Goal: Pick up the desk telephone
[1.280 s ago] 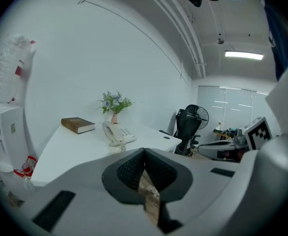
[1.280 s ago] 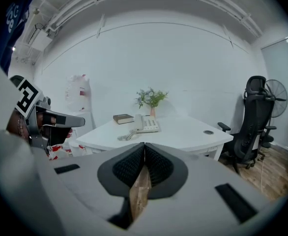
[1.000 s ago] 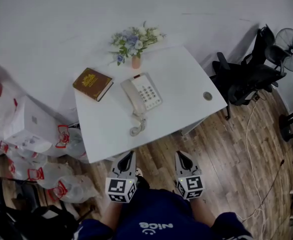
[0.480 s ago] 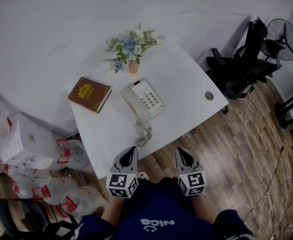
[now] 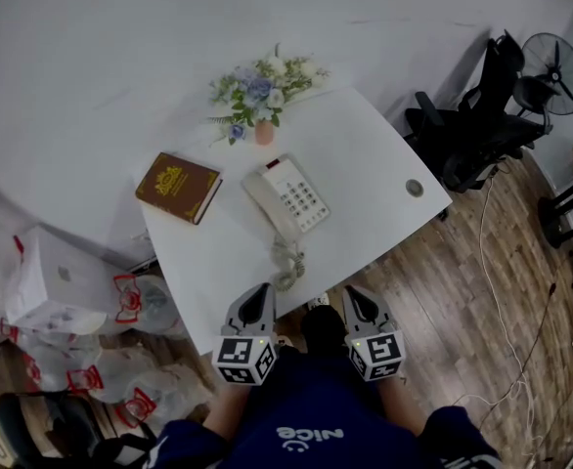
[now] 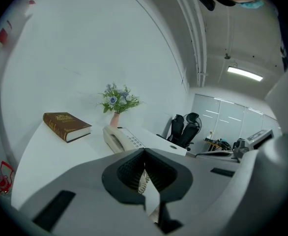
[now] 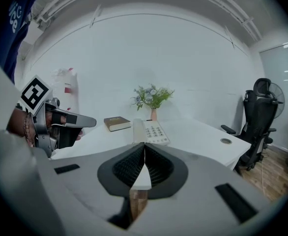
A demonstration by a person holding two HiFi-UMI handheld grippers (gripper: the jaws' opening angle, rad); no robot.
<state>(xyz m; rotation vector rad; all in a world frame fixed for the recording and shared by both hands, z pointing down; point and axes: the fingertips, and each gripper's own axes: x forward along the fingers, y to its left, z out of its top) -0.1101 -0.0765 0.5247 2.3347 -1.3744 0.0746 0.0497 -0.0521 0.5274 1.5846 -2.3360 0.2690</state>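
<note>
The left gripper (image 6: pixel 144 152) has its jaws clenched together with nothing between them. The right gripper (image 7: pixel 144 146) is the same, its ribbed pads pressed flat against each other and holding nothing. Both grippers are held side by side close to the person's body, pointing toward the far side. In the head view the left one's tip lines up with the near edge of the desk (image 5: pixel 365 154), while the right one's tip shows against the wooden floor (image 5: pixel 433 291) just off that edge.

Just beyond the left gripper's tip lies the coiled cord (image 5: pixel 287 266), curling toward the near edge. It leads up to the desk telephone (image 5: pixel 286 198), which sits flat near the middle of the white desk. It is cream-coloured, with the handset resting in its cradle on the left and the keypad on the right. Neither gripper touches it.

Left of the telephone and apart from it lies a closed brown book (image 5: pixel 178 187) with gold print on its cover. At the far edge stands a small vase of blue and white flowers (image 5: pixel 263 88), close to the white wall. A round cable hole (image 5: pixel 415 188) sits near the desk's right corner.

Farther out on the right are a black office chair (image 5: pixel 467 135) and a standing fan (image 5: pixel 550 62). On the left, beside the desk, clear plastic bags with red print (image 5: pixel 125 296) are piled on the floor.
</note>
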